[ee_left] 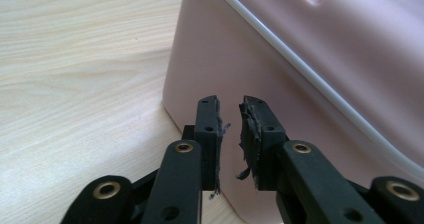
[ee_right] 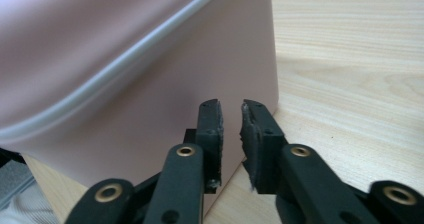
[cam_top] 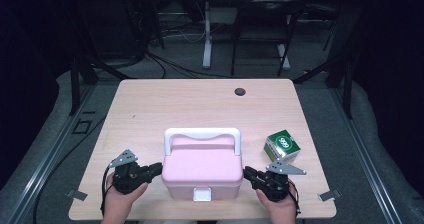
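I hold my left gripper (cam_top: 159, 168) and right gripper (cam_top: 246, 173), jaws slightly parted and empty, against opposite sides of the pink plastic lidded box (cam_top: 202, 171), probably to steady it

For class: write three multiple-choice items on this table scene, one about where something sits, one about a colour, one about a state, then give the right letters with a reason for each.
1. Where is the green-and-white cube relative to the pink box?
A. On its lid
B. On the table to the right of it
C. In front of its latch

2. What colour is the box's handle?
A. White
B. Black
C. Green

3. How do the jaws of the left gripper stand?
A. Clamped on the handle
C. Gripping the cube
B. Slightly apart with nothing between them, close to the box's side

Answers:
1 B: the high view shows the cube on the wood right of the box.
2 A: the handle arches white over the pink lid.
3 B: the left gripper view shows a narrow empty gap between the pads.
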`<state>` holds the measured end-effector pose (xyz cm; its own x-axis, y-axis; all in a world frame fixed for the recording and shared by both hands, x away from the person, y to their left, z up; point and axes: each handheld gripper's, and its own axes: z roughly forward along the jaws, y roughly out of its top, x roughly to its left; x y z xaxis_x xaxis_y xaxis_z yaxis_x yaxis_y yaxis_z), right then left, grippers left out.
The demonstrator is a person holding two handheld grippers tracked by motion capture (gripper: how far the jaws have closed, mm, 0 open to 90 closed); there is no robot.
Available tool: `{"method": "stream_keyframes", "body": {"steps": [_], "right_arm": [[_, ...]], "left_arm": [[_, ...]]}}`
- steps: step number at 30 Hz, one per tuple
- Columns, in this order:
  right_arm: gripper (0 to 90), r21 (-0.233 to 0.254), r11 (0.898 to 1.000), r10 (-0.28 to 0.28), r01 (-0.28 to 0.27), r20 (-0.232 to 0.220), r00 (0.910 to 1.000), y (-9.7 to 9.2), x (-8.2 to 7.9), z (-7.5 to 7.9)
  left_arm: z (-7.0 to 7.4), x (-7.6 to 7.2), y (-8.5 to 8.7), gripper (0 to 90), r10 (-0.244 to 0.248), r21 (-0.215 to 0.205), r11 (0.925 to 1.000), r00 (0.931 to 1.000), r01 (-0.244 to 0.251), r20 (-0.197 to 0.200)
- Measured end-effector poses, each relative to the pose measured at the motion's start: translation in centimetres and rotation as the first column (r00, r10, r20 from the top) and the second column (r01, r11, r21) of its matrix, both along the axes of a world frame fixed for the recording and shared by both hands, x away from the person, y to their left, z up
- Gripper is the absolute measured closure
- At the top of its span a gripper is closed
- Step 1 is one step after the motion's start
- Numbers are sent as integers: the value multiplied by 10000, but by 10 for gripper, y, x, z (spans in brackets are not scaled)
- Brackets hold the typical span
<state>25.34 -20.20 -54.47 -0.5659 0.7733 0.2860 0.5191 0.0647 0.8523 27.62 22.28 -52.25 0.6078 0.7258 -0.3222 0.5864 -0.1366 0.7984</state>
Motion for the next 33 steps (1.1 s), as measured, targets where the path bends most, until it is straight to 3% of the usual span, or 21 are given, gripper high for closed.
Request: {"method": "stream_keyframes", "body": {"steps": [5, 10, 19, 22, 28, 33], "right_arm": [[701, 30, 10000, -80, 79, 320, 9995, -4, -2, 10], [683, 18, 10000, 32, -33, 360, 9993, -6, -2, 17], [644, 168, 9994, 278, -287, 522, 9983, -9, -1, 45], [642, 164, 9993, 319, -329, 559, 9979, -10, 0, 49], [630, 171, 9985, 510, -522, 627, 9967, -9, 3, 60], [609, -105, 9969, 783, -777, 766, 9940, -8, 4, 74]], "left_arm": [[6, 1, 3, 715, 109, -45, 9999, 9997, -108, 206], [13, 1, 3, 690, 42, -12, 10000, 9994, -42, 355], [40, 2, 2, 669, -190, 162, 9997, 9982, 181, 576], [45, 3, 2, 644, -206, 78, 9998, 9977, 201, 638], [57, 3, -1, 615, -313, 294, 9991, 9961, 289, 824], [71, 5, -5, 577, -536, 264, 9983, 9937, 512, 987]]}}
